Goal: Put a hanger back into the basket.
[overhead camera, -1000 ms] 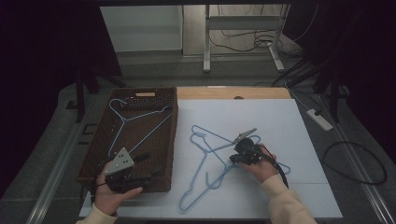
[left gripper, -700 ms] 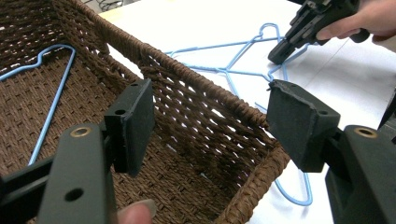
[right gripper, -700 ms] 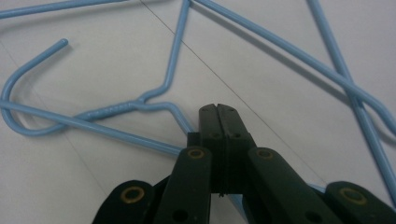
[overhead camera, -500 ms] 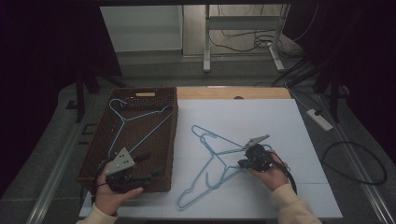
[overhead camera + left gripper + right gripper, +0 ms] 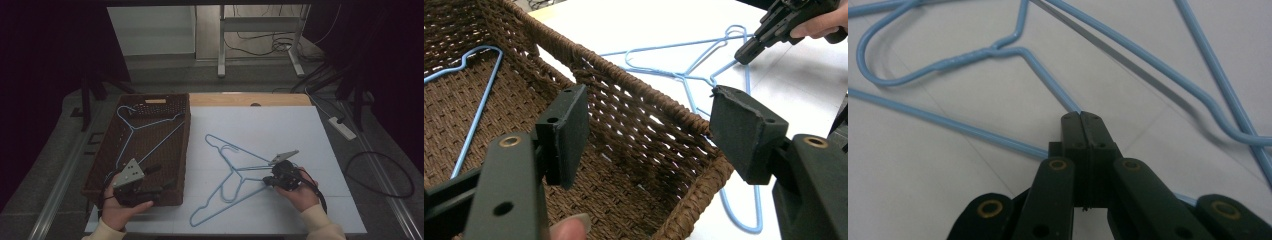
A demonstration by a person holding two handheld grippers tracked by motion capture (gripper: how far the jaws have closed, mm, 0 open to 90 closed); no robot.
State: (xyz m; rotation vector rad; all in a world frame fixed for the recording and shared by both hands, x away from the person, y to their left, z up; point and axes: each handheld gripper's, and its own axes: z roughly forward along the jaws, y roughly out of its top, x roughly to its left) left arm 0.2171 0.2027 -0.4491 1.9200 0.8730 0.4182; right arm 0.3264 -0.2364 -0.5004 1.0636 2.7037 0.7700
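Observation:
Two blue wire hangers (image 5: 227,149) lie overlapping on the white table top (image 5: 280,130). My right gripper (image 5: 268,180) is shut on the wire of one of them; in the right gripper view the closed jaws (image 5: 1081,121) pinch the blue wire (image 5: 998,50) low over the table. My left gripper (image 5: 159,177) is open above the near right corner of a brown wicker basket (image 5: 187,150), nothing between its pads (image 5: 566,130). Another blue hanger (image 5: 132,127) lies inside the basket (image 5: 634,85). The left gripper view also shows the table hangers (image 5: 684,75) and the right gripper (image 5: 769,30).
A wooden strip (image 5: 250,100) runs along the table's far edge. A power strip (image 5: 342,127) and a looped cable (image 5: 380,175) lie on the floor at the right. Metal desk legs (image 5: 220,45) stand behind the table.
My right gripper has moved right and toward the near edge, dragging the held hanger with it. The left gripper has stayed over the basket corner.

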